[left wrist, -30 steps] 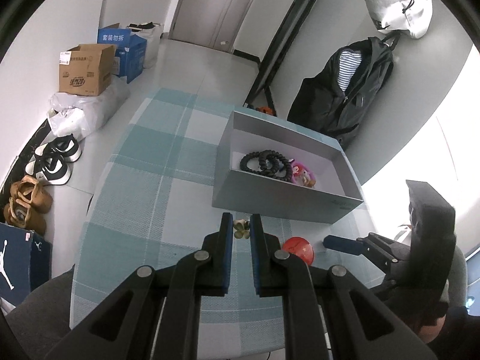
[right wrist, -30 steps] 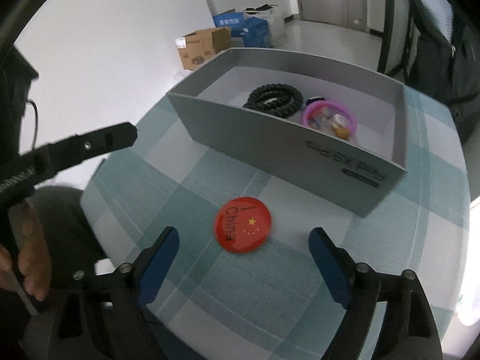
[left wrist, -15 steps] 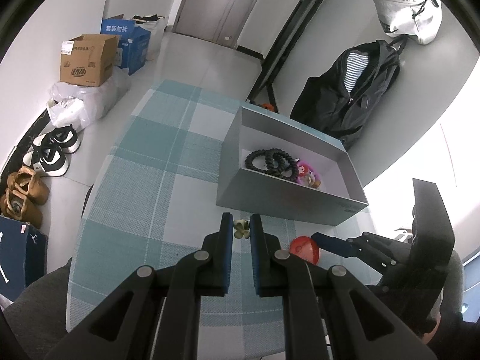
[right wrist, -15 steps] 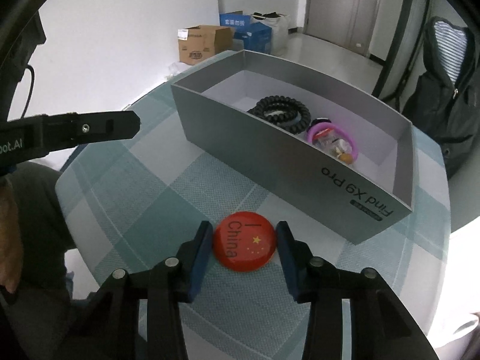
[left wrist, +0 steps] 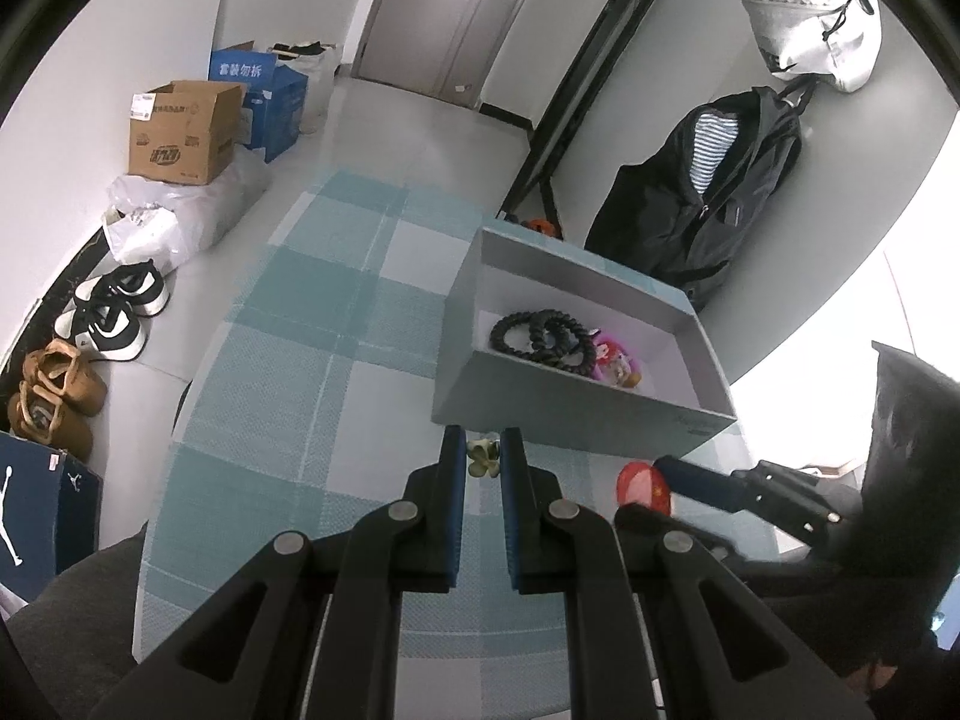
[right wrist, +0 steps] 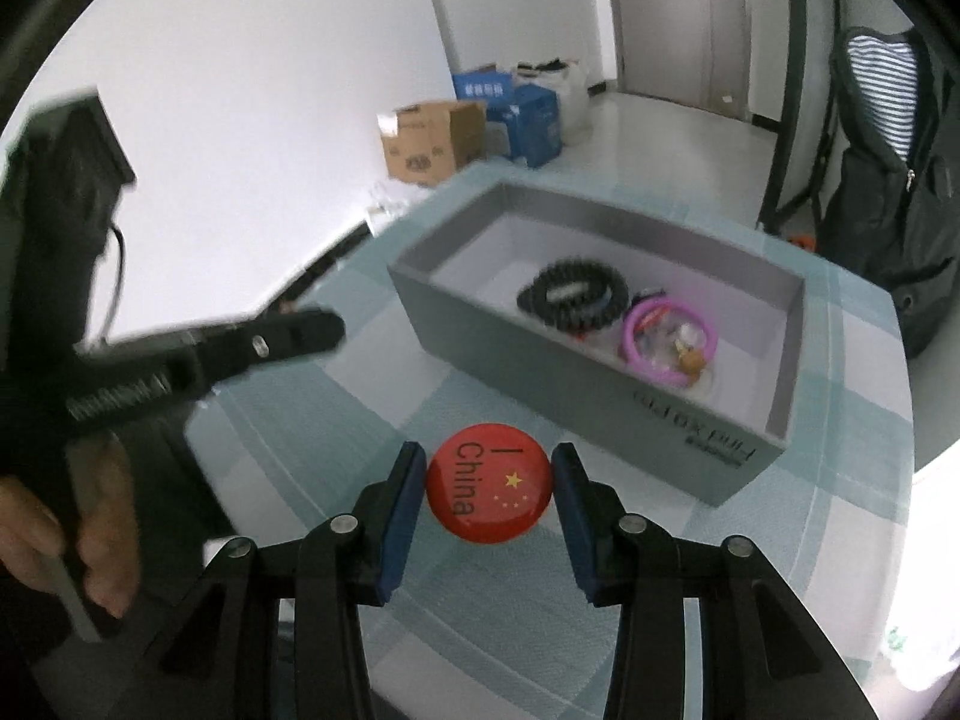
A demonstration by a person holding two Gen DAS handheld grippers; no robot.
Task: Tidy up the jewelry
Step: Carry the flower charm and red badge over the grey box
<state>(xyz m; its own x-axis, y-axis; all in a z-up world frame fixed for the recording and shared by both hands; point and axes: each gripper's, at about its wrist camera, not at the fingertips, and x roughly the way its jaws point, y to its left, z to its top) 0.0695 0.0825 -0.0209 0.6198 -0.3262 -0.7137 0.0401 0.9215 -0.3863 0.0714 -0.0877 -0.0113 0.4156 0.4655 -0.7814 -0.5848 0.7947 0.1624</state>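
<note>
A grey box (right wrist: pixel 576 384) sits near the far right edge of a checked table (left wrist: pixel 312 360), with open cloth to its left. Inside lie black coiled bands (right wrist: pixel 573 297) and a pink ring (right wrist: pixel 666 336). The right gripper (right wrist: pixel 489 483) clamps a red badge (right wrist: pixel 489 489) before the box. The left gripper (left wrist: pixel 483 456), nearly closed, pinches a small pale-green clip (left wrist: pixel 480 459).

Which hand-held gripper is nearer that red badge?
Right. The right hand-held gripper clamps the red badge between its pads; the left hand-held gripper sits beside it, shut on a small clip.
</note>
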